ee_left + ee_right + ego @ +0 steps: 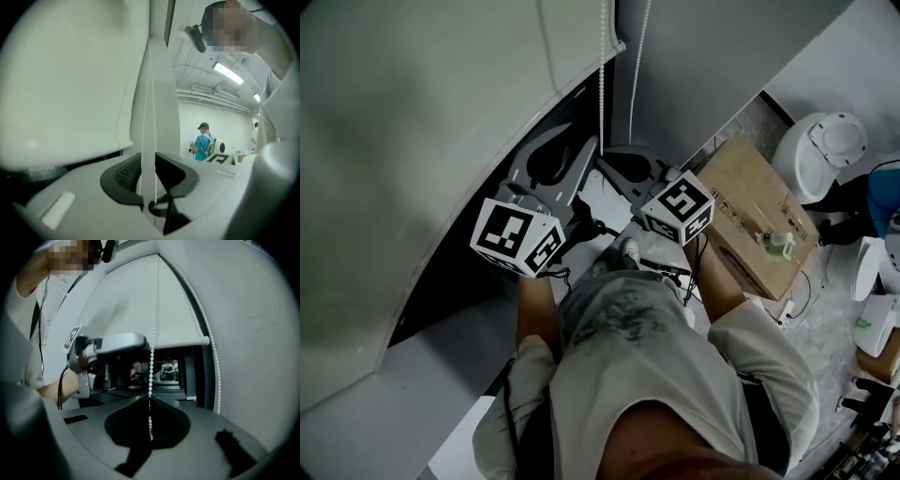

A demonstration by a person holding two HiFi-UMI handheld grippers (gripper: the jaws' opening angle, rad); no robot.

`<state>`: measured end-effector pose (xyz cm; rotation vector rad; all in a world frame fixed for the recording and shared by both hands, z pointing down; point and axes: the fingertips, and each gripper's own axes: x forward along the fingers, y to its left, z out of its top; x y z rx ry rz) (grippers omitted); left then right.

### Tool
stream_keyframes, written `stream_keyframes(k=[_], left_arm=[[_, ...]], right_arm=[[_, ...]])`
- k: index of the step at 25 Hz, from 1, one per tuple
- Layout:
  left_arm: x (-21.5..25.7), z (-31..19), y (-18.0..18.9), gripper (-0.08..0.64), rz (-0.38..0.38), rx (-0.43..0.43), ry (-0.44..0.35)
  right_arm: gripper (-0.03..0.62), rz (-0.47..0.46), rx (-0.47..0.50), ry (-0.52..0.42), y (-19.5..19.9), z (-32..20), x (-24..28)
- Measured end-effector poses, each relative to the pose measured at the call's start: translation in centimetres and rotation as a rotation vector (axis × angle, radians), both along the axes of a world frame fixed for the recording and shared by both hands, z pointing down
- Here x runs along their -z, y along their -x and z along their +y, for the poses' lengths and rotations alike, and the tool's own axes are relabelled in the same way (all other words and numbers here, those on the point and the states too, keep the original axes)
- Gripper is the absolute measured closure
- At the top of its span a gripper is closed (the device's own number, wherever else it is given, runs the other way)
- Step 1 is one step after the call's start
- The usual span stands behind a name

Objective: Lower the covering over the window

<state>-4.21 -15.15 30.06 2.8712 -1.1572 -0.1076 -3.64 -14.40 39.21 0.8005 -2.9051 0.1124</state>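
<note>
Nearest the head camera, the person's two forearms reached forward from pale sleeves, each hand carrying a gripper topped by a marker cube. The right gripper (150, 398) had its fingers (124, 425) pressed together on the bead chain (151, 366). The beads ran straight down into the line where the tips met and showed again just below it. The left gripper (149, 177) was just beside it and appeared slightly higher in the right gripper view. Its fingers (123, 174) stood apart, and two thin strands of the chain hung in the gap between them without either pad pressing on them.

Beyond the grippers, the chain's other run (214, 371) hung down along the pale wall at the right side of the window (164, 372). The roller blind (136, 305) covered the upper part of the window. Its bottom bar (180, 341) sat above a dark strip of glass that was still uncovered.

Farther off, a cardboard box (741, 202) lay on the floor (825, 309) to the person's right, with a small clear bottle (779, 246) on top of it. Across the room, a person in a blue shirt (204, 143) stood facing away.
</note>
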Motion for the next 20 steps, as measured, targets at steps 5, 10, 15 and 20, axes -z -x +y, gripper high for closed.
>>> stream_keyframes(k=[5, 10, 15, 20], left_arm=[[4.4, -0.9, -1.7, 0.449, 0.007, -0.035, -0.085], [6.2, -1.5, -3.1, 0.507, -0.004, -0.034, -0.118], [5.2, -1.1, -3.4, 0.548, -0.023, -0.045, -0.119], [1.7, -0.5, -3.6, 0.549, -0.047, -0.064, -0.046]], right_arm=[[0.574, -0.001, 0.002, 0.003, 0.2, 0.4, 0.1], [0.574, -0.006, 0.001, 0.004, -0.2, 0.2, 0.8], [0.574, 0.016, -0.005, 0.008, -0.1, 0.2, -0.2], [0.574, 0.065, 0.006, 0.096, -0.1, 1.3, -4.0]])
